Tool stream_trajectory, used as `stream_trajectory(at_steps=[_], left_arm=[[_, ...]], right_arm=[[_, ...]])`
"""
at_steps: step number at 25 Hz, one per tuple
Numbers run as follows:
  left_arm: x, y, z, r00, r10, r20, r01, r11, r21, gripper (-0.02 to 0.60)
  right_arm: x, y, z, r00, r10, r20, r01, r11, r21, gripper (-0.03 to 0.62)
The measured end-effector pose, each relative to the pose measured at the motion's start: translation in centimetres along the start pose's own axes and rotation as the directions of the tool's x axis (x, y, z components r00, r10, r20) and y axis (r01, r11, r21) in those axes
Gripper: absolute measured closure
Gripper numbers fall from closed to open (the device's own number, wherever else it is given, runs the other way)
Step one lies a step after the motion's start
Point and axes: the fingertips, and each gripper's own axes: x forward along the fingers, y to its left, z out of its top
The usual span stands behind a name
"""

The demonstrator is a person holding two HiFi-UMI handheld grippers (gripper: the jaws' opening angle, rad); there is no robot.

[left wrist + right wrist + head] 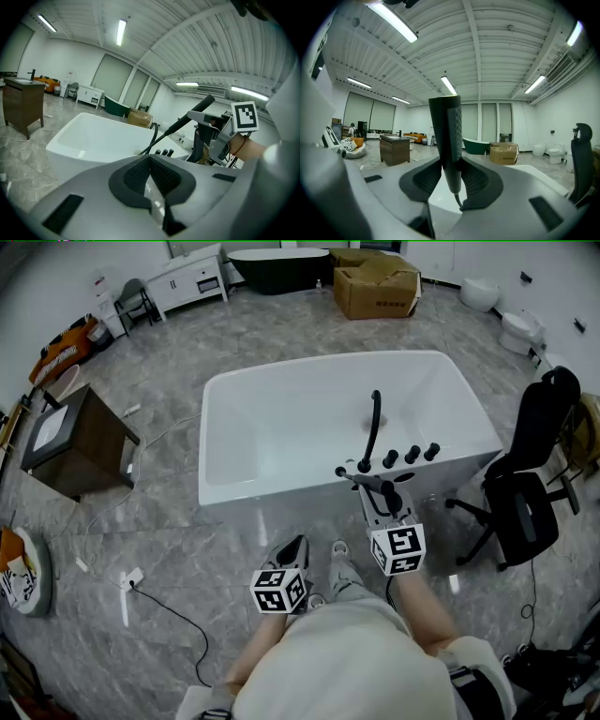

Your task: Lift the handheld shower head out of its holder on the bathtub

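Right now the shower head (446, 131), a slim black wand, stands upright between the pads of the right tongs (451, 161), which are closed on its lower stem. Its hose (458, 199) drops from the bottom end just below the pads. In the left gripper view the wand tilts up and away, clear above the tub's deck.

From the head view, the grip sits over the near rim of the white bathtub (319, 367), at about 5 o'clock from the tub's middle. The curved black spout (373, 423) rises at the wand's 12 o'clock, close by. The three black knobs (411, 456) line the rim at its 2 o'clock, just beside the right tongs.

The left tongs (150, 161) hang at 7 o'clock from the right ones, short of the tub. Their pads are pressed together with nothing between them.

Farther out, a black office chair (525, 488) stands at the tub's 3 o'clock, near the corner. A brown cabinet (80, 442) sits at 9 o'clock, well apart from the tub. A cardboard box (375, 287) lies at 12 o'clock and a dark freestanding tub (279, 266) at 11 o'clock by the far wall. On the grey tiled floor (169, 521) a black cable (178, 615) runs past at 7 o'clock.
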Motion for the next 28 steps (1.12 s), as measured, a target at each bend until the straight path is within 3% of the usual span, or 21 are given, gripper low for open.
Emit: stream_trajectory(at_steps=[11, 20, 28], left_arm=[[-2.1, -0.8, -1.0, 1.0, -0.005, 0.007, 0.005, 1.0, 0.028, 0.561], [-2.7, -1.4, -0.9, 1.0, -0.006, 0.027, 0.005, 0.999, 0.049, 0.561], [-3.2, -0.9, -1.0, 1.0, 0.003, 0.03, -0.004, 0.999, 0.039, 0.561]], right_arm=[[-5.9, 0.5, 4.6, 0.992, -0.017, 0.126, 0.018, 1.0, -0.004, 0.453], [-9.4, 0.0, 8.5, 0.965, -0.024, 0.262, 0.025, 1.0, -0.001, 0.453], [-10.2, 0.4, 9.6, 0.954, -0.021, 0.298, 0.021, 1.0, 0.003, 0.453]])
